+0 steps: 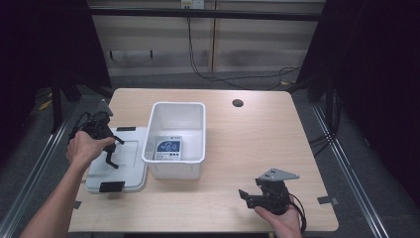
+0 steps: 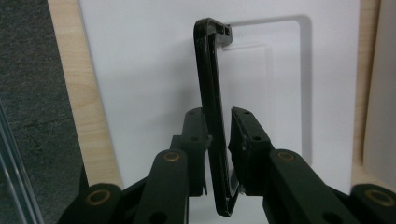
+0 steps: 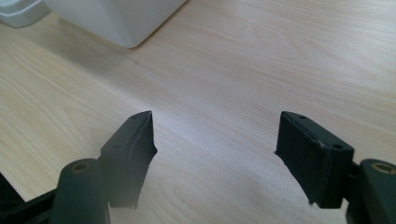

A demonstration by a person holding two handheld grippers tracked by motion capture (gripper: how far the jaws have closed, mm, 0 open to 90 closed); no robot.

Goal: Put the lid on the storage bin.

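**Desk:** High view, what's the frame?

**Photographer:** A person's left gripper (image 1: 110,154) clasps a black clip handle (image 1: 112,157) on the white lid (image 1: 130,171), which lies flat at the table's left edge (image 1: 94,111), just beside the open white bin (image 1: 198,111). A small device with a blue screen (image 1: 168,148) rests on the bin's floor. The right gripper (image 1: 245,194) idles near the front right corner, jaws spread wide over bare wood (nothing between them).

**Desk:** And the close-up?

**Photographer:** From the left gripper view, the black clip handle (image 2: 212,107) stands on edge between the pads (image 2: 245,128), pinched low on its length, its hooked end rising well clear above the lid (image 2: 140,70).

**Desk:** Advice for the step?

**Photographer:** Judging from this, the lift should go straight and slow, the grip kept square so the thin handle does not twist out; the free gripper could steady the lid's far side.

**Desk:** Anything unclear?

**Photographer:** The handle's lower end is cut off behind the jaws, so how it joins the lid is hard to say. The screen's figures are too small to read.
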